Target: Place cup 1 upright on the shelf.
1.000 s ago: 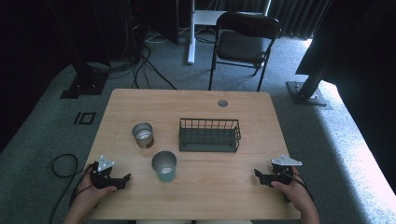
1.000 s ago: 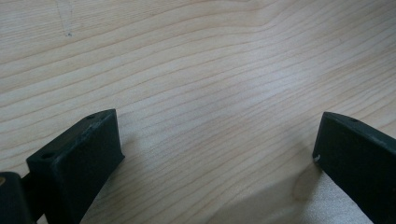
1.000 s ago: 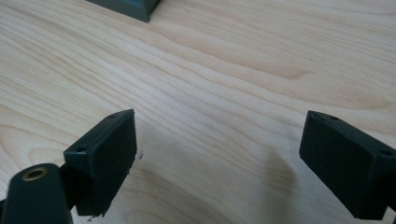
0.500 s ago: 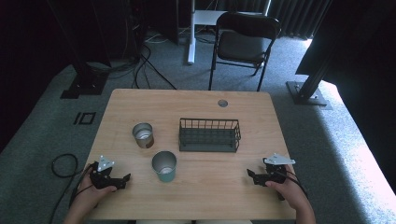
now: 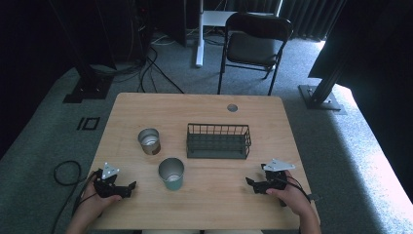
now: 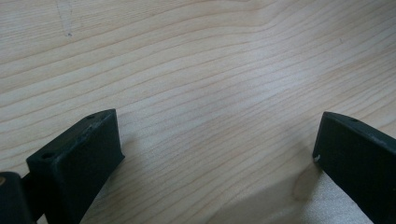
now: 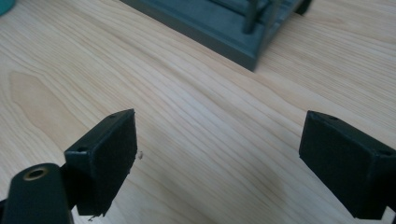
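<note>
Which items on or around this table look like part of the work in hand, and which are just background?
In play:
teal cup
metal tin
wire basket
left gripper, open
right gripper, open

Background:
folding chair
floor cables
table grommet

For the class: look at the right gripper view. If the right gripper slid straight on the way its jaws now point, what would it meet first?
Most likely the wire basket: its dark base corner lies straight ahead of the open right gripper, with bare table between. Depth is hard to judge.
</note>
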